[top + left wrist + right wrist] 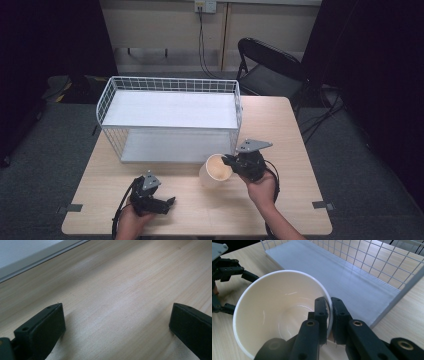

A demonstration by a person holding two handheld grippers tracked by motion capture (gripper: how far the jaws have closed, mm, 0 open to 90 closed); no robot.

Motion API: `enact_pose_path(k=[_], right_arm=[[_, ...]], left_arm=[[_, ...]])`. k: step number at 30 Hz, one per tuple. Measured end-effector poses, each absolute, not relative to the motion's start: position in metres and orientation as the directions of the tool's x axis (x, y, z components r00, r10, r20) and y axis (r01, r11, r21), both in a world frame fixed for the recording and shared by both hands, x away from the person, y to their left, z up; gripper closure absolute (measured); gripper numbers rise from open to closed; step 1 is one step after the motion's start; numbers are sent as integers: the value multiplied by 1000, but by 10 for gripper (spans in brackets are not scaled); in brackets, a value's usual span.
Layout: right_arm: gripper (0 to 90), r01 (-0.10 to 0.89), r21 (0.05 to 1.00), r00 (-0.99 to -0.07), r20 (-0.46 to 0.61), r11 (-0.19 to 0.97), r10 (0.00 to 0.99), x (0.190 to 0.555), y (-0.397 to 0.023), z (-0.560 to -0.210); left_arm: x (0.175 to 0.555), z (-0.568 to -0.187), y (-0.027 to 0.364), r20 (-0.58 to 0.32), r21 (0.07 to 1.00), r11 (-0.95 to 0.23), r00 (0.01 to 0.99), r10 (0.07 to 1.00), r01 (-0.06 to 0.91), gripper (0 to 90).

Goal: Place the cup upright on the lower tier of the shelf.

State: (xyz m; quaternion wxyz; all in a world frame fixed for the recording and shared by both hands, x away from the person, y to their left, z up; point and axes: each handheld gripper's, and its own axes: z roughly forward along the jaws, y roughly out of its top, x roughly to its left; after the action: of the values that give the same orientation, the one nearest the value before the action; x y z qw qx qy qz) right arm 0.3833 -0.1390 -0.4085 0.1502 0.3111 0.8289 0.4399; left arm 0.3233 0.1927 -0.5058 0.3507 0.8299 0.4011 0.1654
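A person sat at a light wooden tabletop [280, 200] holding a hand-held gripper in each hand. The right hand-held gripper [230, 162] was pinching the rim of a white paper cup [215, 171], one jaw inside the cup wall and one outside, pressed together on it. In the right gripper view the cup [279, 312] looked empty, its mouth open toward the camera. The cup seemed tilted, mouth facing up and toward the right hand, its long axis leaning rather than upright; whether its base touched the tabletop could not be told. It sat just in front of a white wire rack [170, 117], near the front right corner of the rack's lower shelf [342, 277]. That shelf lay just beyond the cup, away from the person, so a placing move would likely carry the cup forward under the upper shelf. The left hand-held gripper [165, 204] rested low near the front edge, jaws spread wide and empty, well apart from the cup. The right hand was clearly the nearer one
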Motion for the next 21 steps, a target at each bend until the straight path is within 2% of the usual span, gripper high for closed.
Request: enact_pose_path(k=[21], right_arm=[[842, 369, 818, -732, -37, 441, 681, 392, -109, -409]], left_arm=[[323, -506, 193, -6, 715, -432, 623, 782, 550, 0]])
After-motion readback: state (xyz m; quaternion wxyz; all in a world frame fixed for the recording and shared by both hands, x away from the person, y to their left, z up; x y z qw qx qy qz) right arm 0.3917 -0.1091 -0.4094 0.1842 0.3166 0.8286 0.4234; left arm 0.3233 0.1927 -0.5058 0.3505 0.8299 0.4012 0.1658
